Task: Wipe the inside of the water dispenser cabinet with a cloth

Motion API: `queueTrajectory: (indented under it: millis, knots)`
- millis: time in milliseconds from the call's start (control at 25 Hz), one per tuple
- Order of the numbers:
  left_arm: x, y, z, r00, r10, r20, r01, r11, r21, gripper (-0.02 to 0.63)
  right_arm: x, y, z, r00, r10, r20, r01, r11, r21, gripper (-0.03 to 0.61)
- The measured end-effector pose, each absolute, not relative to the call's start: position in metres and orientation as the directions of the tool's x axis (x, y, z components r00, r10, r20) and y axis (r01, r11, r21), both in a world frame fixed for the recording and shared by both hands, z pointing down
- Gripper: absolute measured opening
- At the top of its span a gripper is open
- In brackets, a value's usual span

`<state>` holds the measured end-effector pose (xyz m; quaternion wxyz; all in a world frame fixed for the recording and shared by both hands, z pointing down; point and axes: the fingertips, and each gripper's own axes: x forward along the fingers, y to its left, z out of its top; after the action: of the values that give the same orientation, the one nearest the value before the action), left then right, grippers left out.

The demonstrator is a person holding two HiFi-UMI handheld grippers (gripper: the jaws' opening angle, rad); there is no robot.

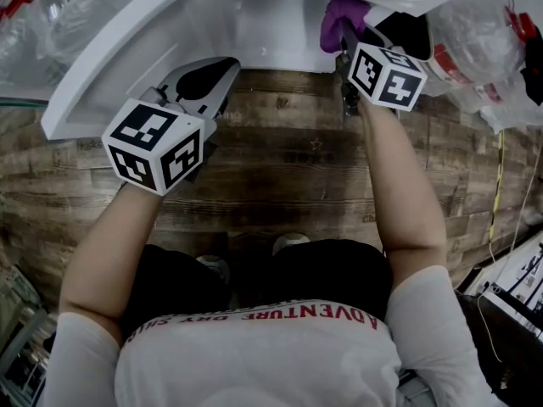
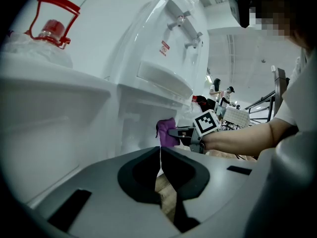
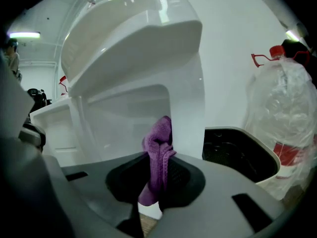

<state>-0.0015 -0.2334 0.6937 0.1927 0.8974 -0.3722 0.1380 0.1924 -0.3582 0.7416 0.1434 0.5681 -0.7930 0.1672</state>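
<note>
purple knit cloth (image 3: 157, 152) is clamped between the jaws of the right gripper (image 3: 156, 185); its bunched top rises past the tips and a short tail hangs below them.

pose: in the head view both bare forearms reach forward over the wood floor (image 1: 288, 159). the right forearm (image 1: 399, 176) is stretched nearly straight, taking the right gripper (image 1: 344, 36) to the far edge of the scene, at the mouth of the white dispenser (image 1: 254, 15). the left forearm (image 1: 110, 244) is drawn nearer the body, and the left gripper (image 1: 222, 70) stops just short of the opening, beside the open door (image 1: 110, 66) on the left.

views compared: only the left gripper view shows the dispenser (image 2: 163, 48) from the side, with its taps (image 2: 185, 21), its drip tray (image 2: 163, 78) and a red-capped bottle (image 2: 49, 29) far left. it also shows the right gripper (image 2: 174, 131) from outside, with the cloth (image 2: 166, 132) at the cabinet (image 2: 131, 128) opening below the tray. the same view shows the left gripper (image 2: 160, 165) clenched, its pads meeting along a thin seam with nothing between them. only the right gripper view looks into the cabinet (image 3: 129, 118), and it shows a black bin (image 3: 237, 152) to the right.

cloth position: beyond the right gripper's tips, in front of the cabinet interior. whether the cloth (image 1: 339, 19) touches a wall cannot be told.
</note>
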Motion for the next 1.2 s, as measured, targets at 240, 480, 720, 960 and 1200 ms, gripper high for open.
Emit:
queueTrajectory:
  millis: [240,480,720,960,1200]
  knots:
    - [-0.003,-0.233,0.692,0.684,-0.618,0.388,-0.723,-0.647,0.243,0.028,0.192,-0.358,0.718,-0.33,-0.87,0.367,-0.944,0.314,-0.104,0.063]
    - [-0.004,-0.233,0.692,0.685,-0.617,0.387,-0.722,-0.645,0.25,0.028,0.192,-0.358,0.692,-0.339,-0.887,0.314,-0.941,0.32,-0.112,0.063]
    - [-0.01,-0.233,0.692,0.679,-0.623,0.388,-0.729,-0.635,0.255,0.028,0.192,-0.358,0.683,-0.34,-0.893,0.295,-0.94,0.325,-0.1,0.063]
    - [-0.016,-0.235,0.69,0.673,-0.632,0.384,-0.736,-0.625,0.261,0.028,0.186,-0.358,0.679,-0.346,-0.895,0.282,-0.938,0.331,-0.1,0.064]
    - [-0.021,-0.235,0.688,0.67,-0.637,0.382,-0.739,-0.623,0.256,0.028,0.157,-0.356,0.679,-0.396,-0.875,0.277,-0.918,0.387,-0.091,0.063]
